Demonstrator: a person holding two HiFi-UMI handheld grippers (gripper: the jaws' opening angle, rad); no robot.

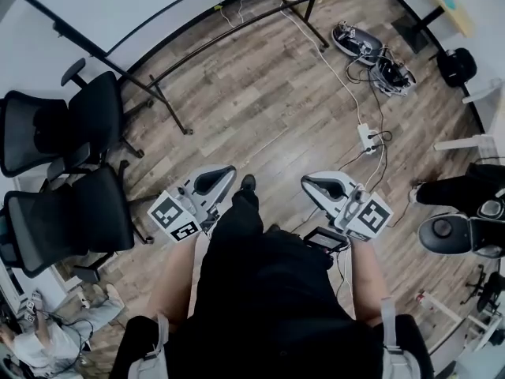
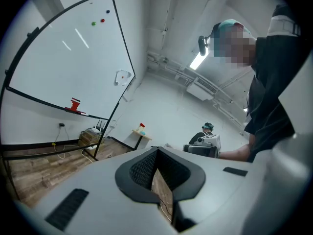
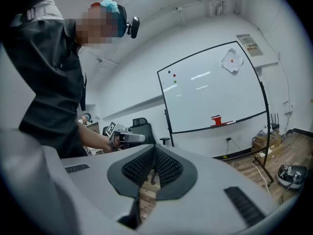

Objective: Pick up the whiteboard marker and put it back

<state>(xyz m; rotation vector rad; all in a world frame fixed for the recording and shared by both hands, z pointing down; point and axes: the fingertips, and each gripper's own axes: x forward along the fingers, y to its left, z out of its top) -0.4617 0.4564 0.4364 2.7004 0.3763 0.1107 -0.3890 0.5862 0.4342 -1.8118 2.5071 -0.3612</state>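
We hold the left gripper point(image 2: 156, 153) and right gripper point(image 3: 152, 150) with fingers pressed together, both empty. The white, black-framed whiteboard point(image 3: 210, 92) stands well beyond the right fingertips.

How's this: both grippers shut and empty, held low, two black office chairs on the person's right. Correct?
No. The two black office chairs stand on the person's left, per the head view. Left gripper and right gripper are indeed shut and empty, held low.

Head looks down; others share whiteboard point(image 3: 210, 87), seemingly
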